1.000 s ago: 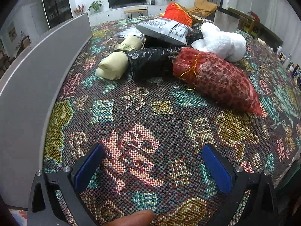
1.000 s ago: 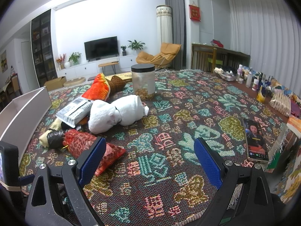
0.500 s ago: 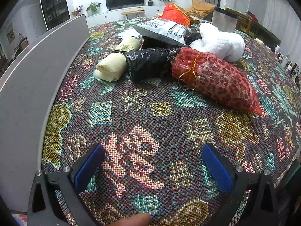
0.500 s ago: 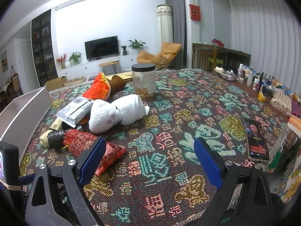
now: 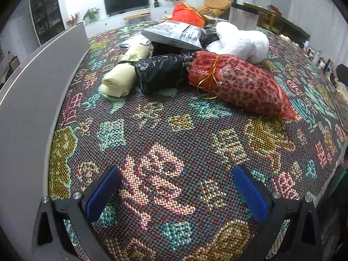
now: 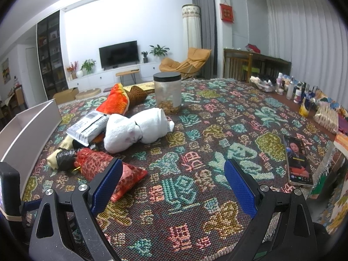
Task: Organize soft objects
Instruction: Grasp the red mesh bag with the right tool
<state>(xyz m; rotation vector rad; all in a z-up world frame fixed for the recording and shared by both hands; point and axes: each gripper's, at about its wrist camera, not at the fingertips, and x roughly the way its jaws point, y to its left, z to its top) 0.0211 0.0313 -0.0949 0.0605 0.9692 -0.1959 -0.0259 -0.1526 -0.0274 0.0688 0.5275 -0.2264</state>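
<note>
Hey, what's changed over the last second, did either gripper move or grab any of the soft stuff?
The left gripper has eased forward toward the pile; the red mesh bag and black bag now look closer. It has grabbed nothing, and its jaws stay open. The right gripper has barely moved, open and empty. The white towel and the other items lie where they were.
</note>
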